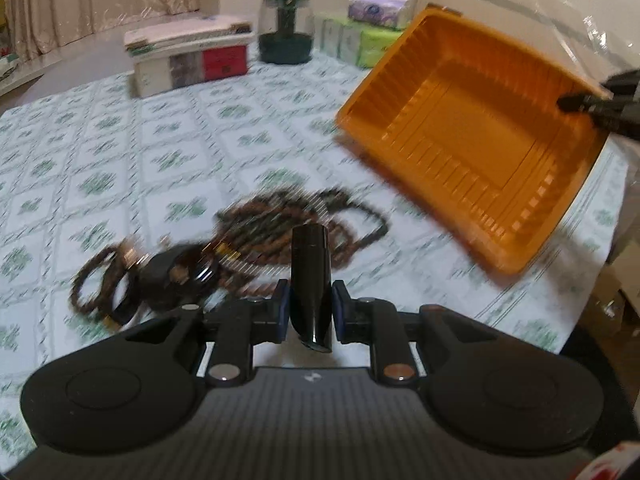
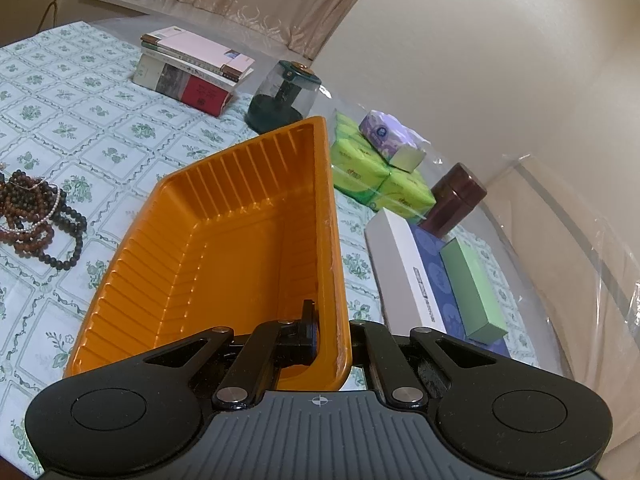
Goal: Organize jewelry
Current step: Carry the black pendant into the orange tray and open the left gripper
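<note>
Holding a black bangle (image 1: 311,276) in the left tongs (image 1: 310,312) — right tongs (image 2: 332,340) pinch the tilted orange tray (image 2: 224,240) rim, could slip.

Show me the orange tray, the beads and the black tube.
orange tray (image 2: 208,264), right wrist view, inner floor.
beads (image 2: 28,212), right wrist view, middle of pile.
black tube (image 1: 311,280), left wrist view, mid-body.

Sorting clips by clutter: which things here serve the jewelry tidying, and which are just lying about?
In use:
- orange tray, tilted, pinched at its rim by the right tongs
- bead strings heaped on the tablecloth
- black bangle in the left tongs

Lying about:
- books
- jar
- tissue packs
- flat boxes
</note>
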